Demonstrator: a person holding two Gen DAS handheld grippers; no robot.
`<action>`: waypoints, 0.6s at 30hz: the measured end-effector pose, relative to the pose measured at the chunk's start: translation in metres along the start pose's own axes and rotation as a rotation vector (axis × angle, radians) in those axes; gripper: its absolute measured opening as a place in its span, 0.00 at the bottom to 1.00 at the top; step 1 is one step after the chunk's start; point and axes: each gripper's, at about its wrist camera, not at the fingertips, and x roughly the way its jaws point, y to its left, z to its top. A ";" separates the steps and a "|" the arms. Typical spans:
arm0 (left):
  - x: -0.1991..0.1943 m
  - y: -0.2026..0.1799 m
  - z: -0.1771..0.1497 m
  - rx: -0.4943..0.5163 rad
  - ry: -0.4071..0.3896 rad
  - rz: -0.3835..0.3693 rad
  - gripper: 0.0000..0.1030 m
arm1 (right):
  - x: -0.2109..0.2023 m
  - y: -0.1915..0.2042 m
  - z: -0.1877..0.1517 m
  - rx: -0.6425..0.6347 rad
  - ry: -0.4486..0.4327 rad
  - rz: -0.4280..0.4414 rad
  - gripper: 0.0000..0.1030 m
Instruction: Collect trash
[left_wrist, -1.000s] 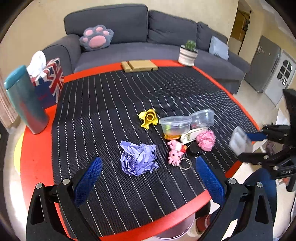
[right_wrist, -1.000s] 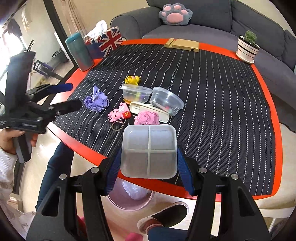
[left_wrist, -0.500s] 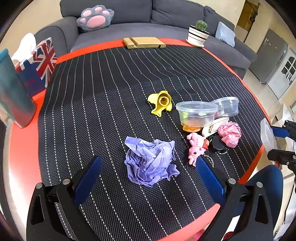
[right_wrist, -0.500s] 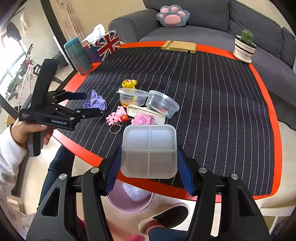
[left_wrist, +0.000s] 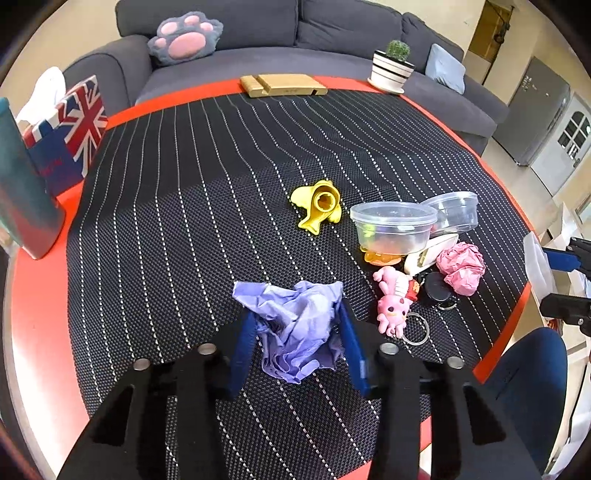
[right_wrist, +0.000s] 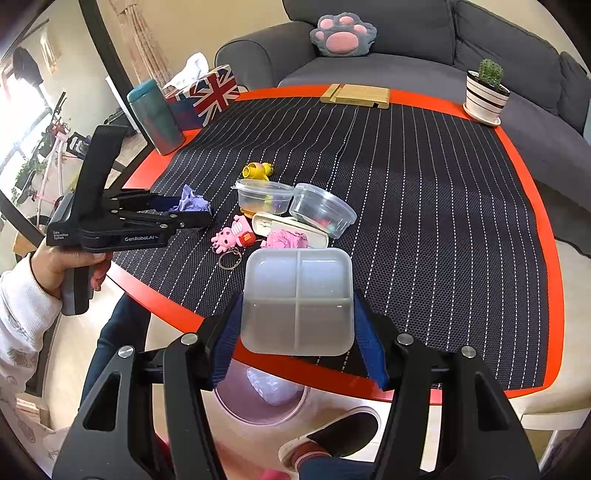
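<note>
While the person's hand (right_wrist: 64, 267) grips the black handle from below, the left gripper (left_wrist: 297, 332) is tilted steeply down at the striped mat (left_wrist: 184, 206), its jaws closing around the crumpled purple paper (left_wrist: 295, 325), with the blue pads already touching both sides of the wad. That wad sits near the mat's front edge, left of the pink keychain figure (left_wrist: 393, 299).

The right gripper (right_wrist: 297, 325) is angled down too, over the mat's near edge, clamped on a frosted four-compartment tray (right_wrist: 297, 299) held flat between its pads.

Counting stuff on the mat: two paper wads (the purple one and a pink paper wad (left_wrist: 461, 267) to the right of the keychain), two clear plastic tubs (left_wrist: 393, 229), one yellow toy (left_wrist: 319, 205). A pinkish bin (right_wrist: 266, 398) stands on the floor just below the mat's front edge.
</note>
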 end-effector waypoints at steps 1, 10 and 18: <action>-0.001 0.000 0.000 0.000 -0.002 -0.003 0.38 | 0.000 0.000 0.000 0.001 -0.001 0.001 0.56; -0.029 -0.010 -0.006 0.028 -0.065 -0.003 0.37 | -0.006 0.006 0.000 -0.007 -0.021 0.008 0.56; -0.062 -0.028 -0.018 0.058 -0.104 -0.020 0.37 | -0.017 0.018 -0.004 -0.027 -0.046 0.025 0.56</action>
